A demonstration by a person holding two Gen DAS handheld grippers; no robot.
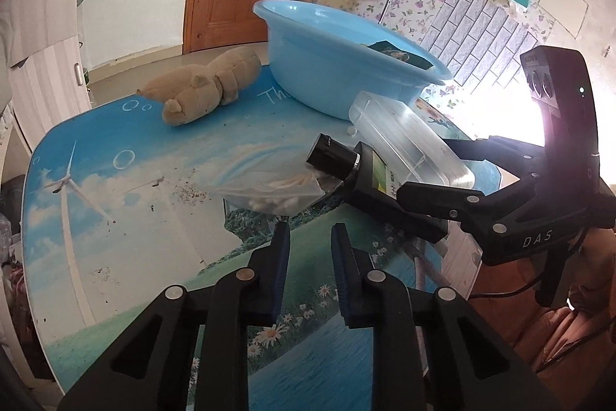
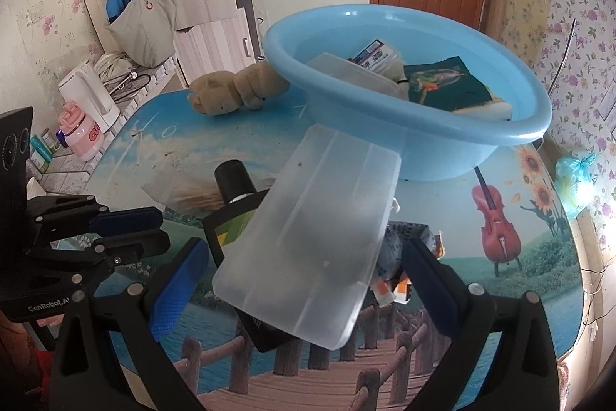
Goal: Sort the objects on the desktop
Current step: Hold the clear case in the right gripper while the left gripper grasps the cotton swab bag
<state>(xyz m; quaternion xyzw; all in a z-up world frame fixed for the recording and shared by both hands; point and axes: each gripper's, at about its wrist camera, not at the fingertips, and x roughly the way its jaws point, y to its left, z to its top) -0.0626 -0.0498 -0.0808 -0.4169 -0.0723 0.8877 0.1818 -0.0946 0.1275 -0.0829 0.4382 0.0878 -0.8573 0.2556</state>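
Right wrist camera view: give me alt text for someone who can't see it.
The open right claw straddles a clear plastic box lying across a black bottle on a picture-printed table. Behind are a blue basin holding packets and a tan plush toy. The left claw reaches in from the left edge.

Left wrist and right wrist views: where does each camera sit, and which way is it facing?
Left wrist: on the left gripper, looking down across the table toward bag, plush toy and blue basin; its own fingers and the right gripper show.
Right wrist: on the right gripper, looking down at the clear box between its open fingers; the left gripper shows at left.
Shared: blue basin, clear box, plush toy, black-capped bottle.
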